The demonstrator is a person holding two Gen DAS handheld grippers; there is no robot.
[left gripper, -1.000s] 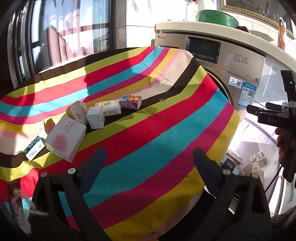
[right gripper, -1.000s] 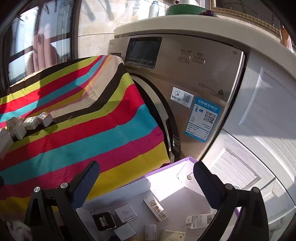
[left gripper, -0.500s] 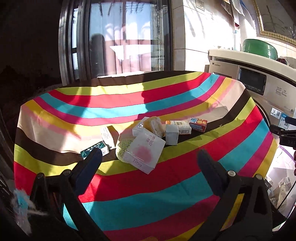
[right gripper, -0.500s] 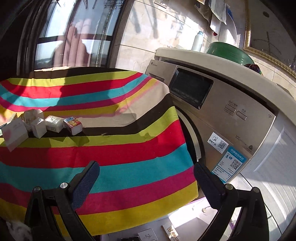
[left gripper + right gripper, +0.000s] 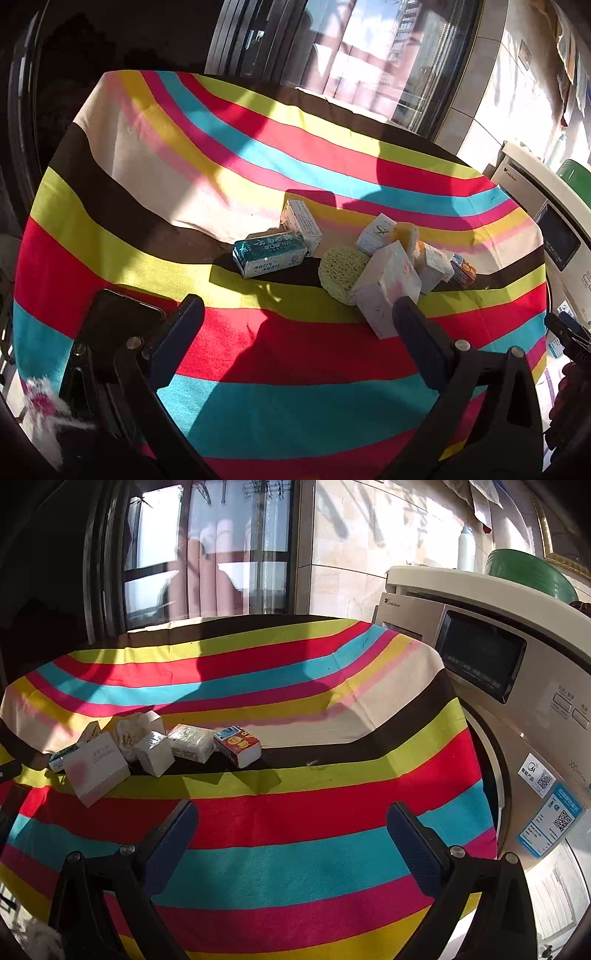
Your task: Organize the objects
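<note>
The left tongs [image 5: 295,317] stand spread wide with nothing between them, above the striped cloth [image 5: 258,354] that covers the counter; beyond them the small things lie in a loose cluster on the dark and yellow stripes; going left to right in the left wrist view, a teal carton [image 5: 269,253] lies on its side, touching a white box [image 5: 301,221] behind it; then a yellow-green sponge [image 5: 338,271]; then a tilted white box with a pink patch [image 5: 386,286], just beside the right finger; a red and blue box [image 5: 462,269] ends the row; the right tongs [image 5: 290,834] also gape empty, over the cloth; a washing machine [image 5: 517,709] stands at the right.
</note>
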